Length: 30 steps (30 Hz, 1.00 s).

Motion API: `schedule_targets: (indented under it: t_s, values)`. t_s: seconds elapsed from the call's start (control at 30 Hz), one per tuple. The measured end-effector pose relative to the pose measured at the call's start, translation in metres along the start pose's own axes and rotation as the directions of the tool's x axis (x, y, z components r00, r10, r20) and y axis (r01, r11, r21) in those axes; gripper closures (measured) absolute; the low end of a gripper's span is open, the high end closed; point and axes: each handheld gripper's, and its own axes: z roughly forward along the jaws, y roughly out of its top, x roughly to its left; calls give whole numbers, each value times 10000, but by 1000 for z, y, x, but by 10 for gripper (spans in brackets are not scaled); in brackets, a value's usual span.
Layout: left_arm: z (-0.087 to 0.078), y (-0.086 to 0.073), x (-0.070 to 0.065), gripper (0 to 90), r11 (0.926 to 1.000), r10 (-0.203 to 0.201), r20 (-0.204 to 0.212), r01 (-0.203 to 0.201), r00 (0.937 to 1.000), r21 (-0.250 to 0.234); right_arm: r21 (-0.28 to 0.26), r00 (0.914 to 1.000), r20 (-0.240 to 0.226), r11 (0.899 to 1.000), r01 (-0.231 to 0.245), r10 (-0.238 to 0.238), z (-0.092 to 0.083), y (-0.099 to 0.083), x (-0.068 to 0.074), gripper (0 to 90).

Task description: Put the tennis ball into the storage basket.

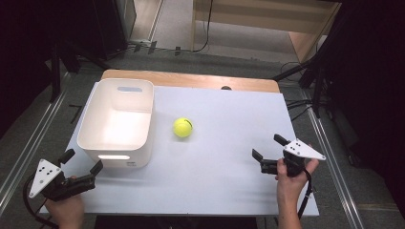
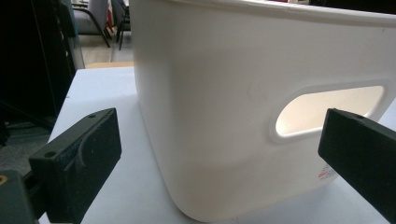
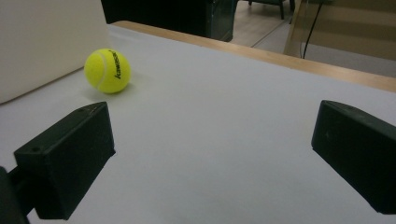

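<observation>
A yellow tennis ball rests on the white table top, just right of a white plastic bin with handle slots. My left gripper is open at the table's front left corner, pointing at the bin's near wall. The right gripper is open at the front right, aimed leftward across the table. In the right gripper view the ball lies far ahead to the left, beside the bin's wall. Nothing is between either pair of jaws.
The white top lies on a wooden table whose back edge shows behind it. Metal rails run along both sides on the floor. Dark stands and cables sit at the back right.
</observation>
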Motion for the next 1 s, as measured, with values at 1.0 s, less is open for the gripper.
schedule_targets:
  t_s: [1.0]
  values:
    - [0,0,0,0,9999,-105,111,105,9999,-51,1009,9943,-1011,9939,437,-334,64,43,20,0]
